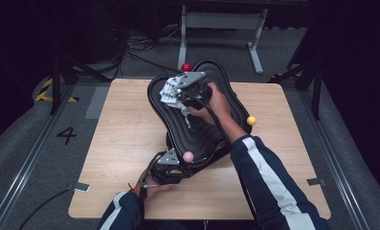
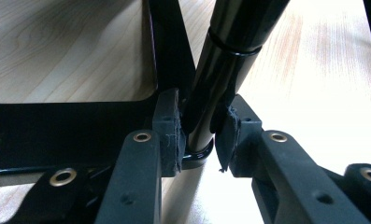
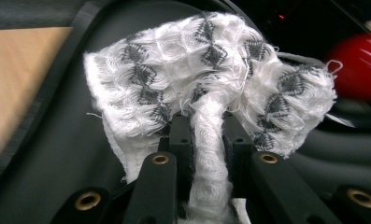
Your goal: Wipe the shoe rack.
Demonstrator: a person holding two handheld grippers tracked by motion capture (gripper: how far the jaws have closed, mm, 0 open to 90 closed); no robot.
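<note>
A large black wavy tray point(image 1: 211, 81) with ridged contours stands tilted up on the wooden table point(image 1: 120, 143), with a red ball point(image 1: 186, 67), a yellow ball point(image 1: 251, 120) and a pink ball point(image 1: 188, 156) on its rim. My left gripper point(image 1: 171, 167) is shut on a black metal leg point(image 2: 220, 65) at the tray's near bottom, pads point(image 2: 170, 126) pressing it. My right gripper point(image 1: 183, 93) is shut on a white cloth with grey diamond pattern point(image 3: 206, 70), pressed against the tray's upper left surface point(image 3: 57, 154). The red ball point(image 3: 358, 65) shows beyond the cloth.
The table's far edge faces a white metal stand point(image 1: 221, 21) and cables on the grey floor. A "4" marking point(image 1: 66, 135) lies on the floor at left. Bare table lies left and right of the tray.
</note>
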